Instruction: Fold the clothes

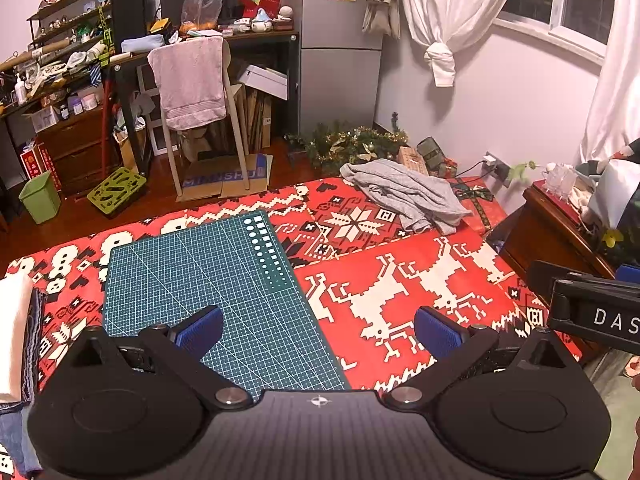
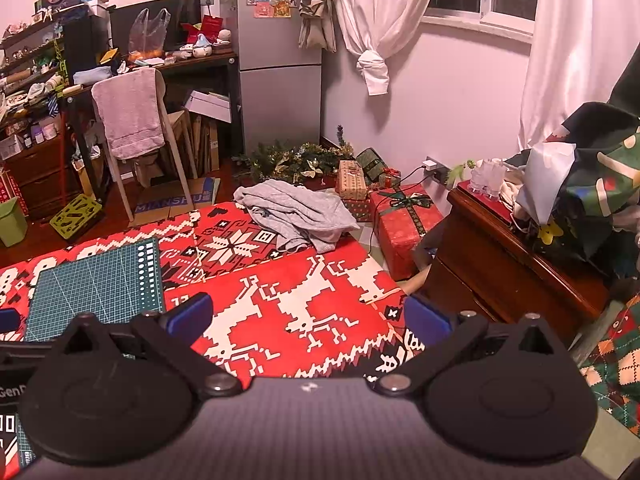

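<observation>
One grey garment (image 1: 404, 194) lies crumpled; two grippers, left gripper (image 1: 318, 330) and right gripper (image 2: 306, 318), gape empty.

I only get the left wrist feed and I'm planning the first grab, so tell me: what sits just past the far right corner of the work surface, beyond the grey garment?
Observer: A red gift box with a dark green ribbon stands on the floor beside that corner; the grey garment lies crumpled on the patterned cover, apart from it.
Operator: Is the right gripper carrying anything?
Observer: No. The right gripper is open and empty, over the reindeer print.
Operator: Anything further right of it?
Observer: A wooden cabinet, with a green patterned cloth heaped on top.
</observation>
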`<state>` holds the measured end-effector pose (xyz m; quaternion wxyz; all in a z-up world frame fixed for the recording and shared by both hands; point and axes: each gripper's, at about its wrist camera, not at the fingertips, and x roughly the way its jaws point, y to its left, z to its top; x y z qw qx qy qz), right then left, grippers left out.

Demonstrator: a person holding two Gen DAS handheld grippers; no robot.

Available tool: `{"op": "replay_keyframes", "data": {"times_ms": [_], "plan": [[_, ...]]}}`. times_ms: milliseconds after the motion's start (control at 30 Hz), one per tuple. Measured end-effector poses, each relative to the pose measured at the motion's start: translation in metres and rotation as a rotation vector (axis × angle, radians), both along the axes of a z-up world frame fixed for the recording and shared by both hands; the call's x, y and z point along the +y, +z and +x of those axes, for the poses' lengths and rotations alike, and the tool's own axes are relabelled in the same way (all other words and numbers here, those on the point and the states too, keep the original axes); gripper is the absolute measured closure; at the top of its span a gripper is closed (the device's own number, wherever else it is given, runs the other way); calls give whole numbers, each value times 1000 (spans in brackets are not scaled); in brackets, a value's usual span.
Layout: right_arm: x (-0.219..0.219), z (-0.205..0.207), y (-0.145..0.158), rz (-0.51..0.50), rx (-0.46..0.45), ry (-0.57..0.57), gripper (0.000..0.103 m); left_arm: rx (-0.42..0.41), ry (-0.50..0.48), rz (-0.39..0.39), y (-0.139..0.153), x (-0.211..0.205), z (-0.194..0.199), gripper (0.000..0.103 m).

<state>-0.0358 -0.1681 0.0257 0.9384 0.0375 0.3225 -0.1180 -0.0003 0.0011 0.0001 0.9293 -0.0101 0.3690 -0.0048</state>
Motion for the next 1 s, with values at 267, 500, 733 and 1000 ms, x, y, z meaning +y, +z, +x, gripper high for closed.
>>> {"op": "replay_keyframes", "data": {"times_ms": [267, 500, 733, 1000], "plan": [[1, 1, -3, -12, 8, 5, 0, -8, 8, -7, 0, 3, -1, 0], [6, 1, -4, -16, 12, 22, 0, -13, 18, -9, 1, 5, -2, 0], [7, 0, -4, -21, 4, 29, 0, -18, 22, -8, 1, 7, -3, 0], [7, -1, -6, -22, 5, 34, 0, -24, 27, -11, 0, 8, -4, 0]]}}
